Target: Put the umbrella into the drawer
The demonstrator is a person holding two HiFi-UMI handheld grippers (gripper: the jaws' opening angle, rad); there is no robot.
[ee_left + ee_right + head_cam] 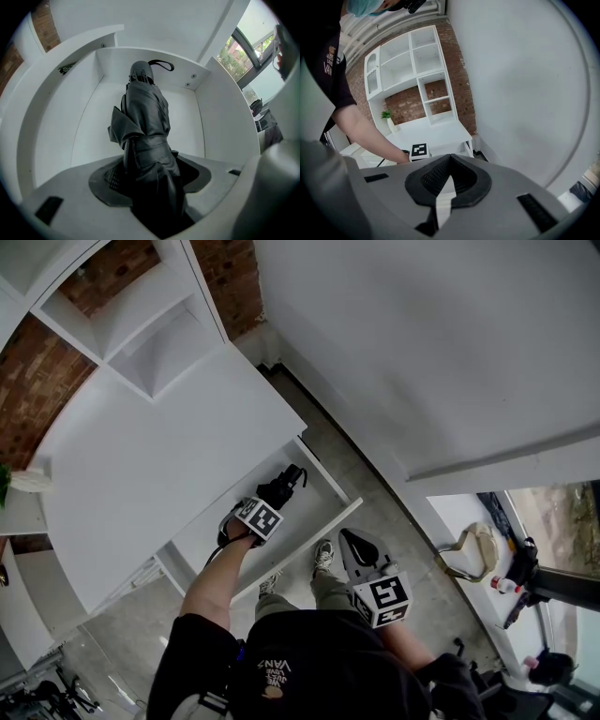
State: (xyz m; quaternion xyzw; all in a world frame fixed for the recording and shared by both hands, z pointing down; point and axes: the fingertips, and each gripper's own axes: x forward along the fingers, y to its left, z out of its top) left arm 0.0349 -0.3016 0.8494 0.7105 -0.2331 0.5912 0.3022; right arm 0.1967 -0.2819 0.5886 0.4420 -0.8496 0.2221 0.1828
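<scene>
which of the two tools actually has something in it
The left tool, at the open white drawer: it grips the folded black umbrella. The right tool is shut on nothing.

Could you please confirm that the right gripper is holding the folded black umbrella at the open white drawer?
Not quite: the left gripper holds the folded black umbrella at the open white drawer. The left gripper view shows it clamped between those jaws; the right gripper is empty.

Black umbrella (143, 126), white drawer (151, 62)
</scene>
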